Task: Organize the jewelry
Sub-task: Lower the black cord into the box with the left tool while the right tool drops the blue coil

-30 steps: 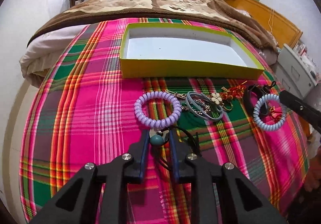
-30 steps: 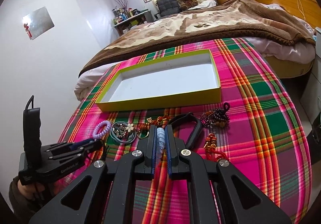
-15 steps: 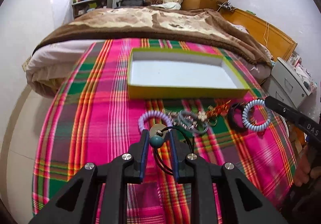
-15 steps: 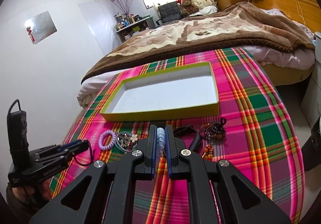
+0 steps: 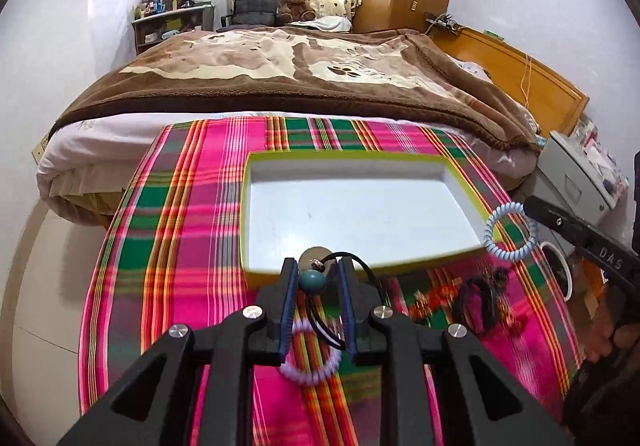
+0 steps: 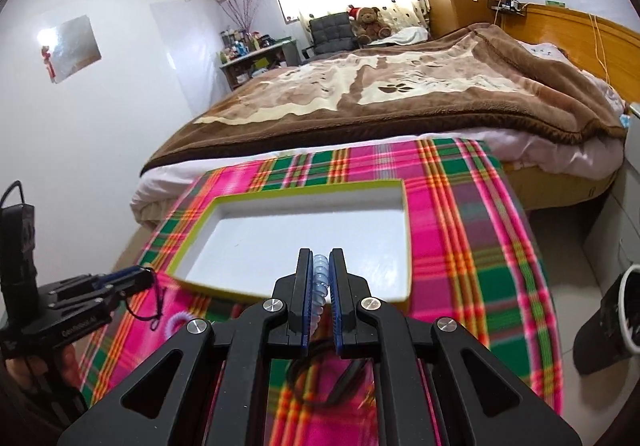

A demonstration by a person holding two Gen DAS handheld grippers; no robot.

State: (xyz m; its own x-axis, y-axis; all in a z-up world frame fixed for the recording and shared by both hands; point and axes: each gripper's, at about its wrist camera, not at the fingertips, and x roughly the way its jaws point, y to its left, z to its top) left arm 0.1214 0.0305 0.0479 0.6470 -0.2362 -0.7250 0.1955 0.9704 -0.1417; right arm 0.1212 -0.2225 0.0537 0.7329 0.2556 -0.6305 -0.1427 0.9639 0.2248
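Observation:
My left gripper is shut on a black cord necklace with a teal bead and a silver disc, held above the near edge of the yellow-rimmed white box. My right gripper is shut on a pale blue spiral bracelet, also over the box's near edge. In the left wrist view that blue spiral bracelet hangs from the right gripper beside the box's right corner. A lilac spiral bracelet and dark bracelets lie on the plaid cloth.
The plaid cloth covers the table, which ends at the left and right. A bed with a brown blanket stands behind. A white drawer unit is at the right. A person's hand holds the left gripper.
Both grippers have risen and moved forward toward the box with their pieces lifted off the cloth. The loose jewelry has slid down and under the fingers in both views.

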